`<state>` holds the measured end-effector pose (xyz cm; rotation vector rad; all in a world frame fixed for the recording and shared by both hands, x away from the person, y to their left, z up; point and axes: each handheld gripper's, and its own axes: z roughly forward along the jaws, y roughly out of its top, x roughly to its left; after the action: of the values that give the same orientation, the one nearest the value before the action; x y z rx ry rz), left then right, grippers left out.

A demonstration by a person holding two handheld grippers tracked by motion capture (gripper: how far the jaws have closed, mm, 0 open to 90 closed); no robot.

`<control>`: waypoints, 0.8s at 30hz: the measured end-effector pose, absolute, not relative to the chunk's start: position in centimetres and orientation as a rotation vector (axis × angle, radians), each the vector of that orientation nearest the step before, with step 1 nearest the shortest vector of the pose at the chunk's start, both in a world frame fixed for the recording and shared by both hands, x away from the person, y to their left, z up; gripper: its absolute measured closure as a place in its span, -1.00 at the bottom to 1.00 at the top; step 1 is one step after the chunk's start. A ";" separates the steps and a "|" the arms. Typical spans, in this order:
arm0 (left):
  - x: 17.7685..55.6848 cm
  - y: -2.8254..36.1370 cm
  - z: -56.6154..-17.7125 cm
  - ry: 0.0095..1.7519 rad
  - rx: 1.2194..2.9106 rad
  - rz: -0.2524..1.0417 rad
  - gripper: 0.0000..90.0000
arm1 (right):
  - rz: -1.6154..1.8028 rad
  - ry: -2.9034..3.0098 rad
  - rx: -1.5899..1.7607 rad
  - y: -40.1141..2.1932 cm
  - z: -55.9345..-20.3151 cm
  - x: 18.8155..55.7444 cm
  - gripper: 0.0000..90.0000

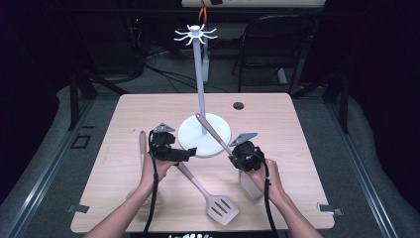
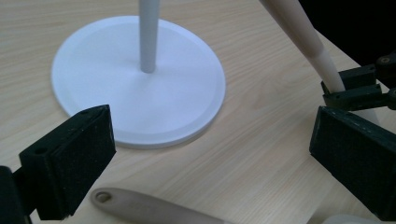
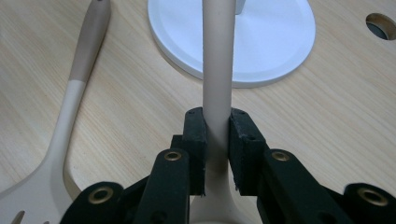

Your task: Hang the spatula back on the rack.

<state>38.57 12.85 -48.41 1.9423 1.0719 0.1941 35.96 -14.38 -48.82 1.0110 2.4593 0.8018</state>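
A beige utensil with a long tapered handle (image 3: 217,70) is pinched between the 2 black jaws of the right gripper (image 3: 217,140), which are pressed against the handle from both sides; the handle is angled up over the white round base of the hanging stand (image 1: 218,141), and the utensil's head (image 1: 250,186) is largely hidden behind the right hand (image 1: 262,173), so its shape cannot be made out. The jaws of the left gripper (image 2: 210,154) are spread wide with nothing between them, above bare wood just beside the base. A beige slotted spatula (image 1: 208,191) is laid flat on the light wooden table (image 1: 297,148), its handle partly covered by the left gripper. Another beige handle (image 1: 142,148) is seen left of that gripper, its lower end hidden by the forearm. The grey pole (image 1: 200,84) is topped by a ring of white hooks (image 1: 195,34).
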 end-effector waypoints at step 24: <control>39.5 6.5 -49.1 0.936 1.823 -0.024 0.07 | 0.835 2.440 0.968 -13.2 -49.0 35.3 0.73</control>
<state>39.48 6.51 -49.07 1.8231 0.9360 -0.0239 35.28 -13.23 -49.01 0.9681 2.4401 0.8350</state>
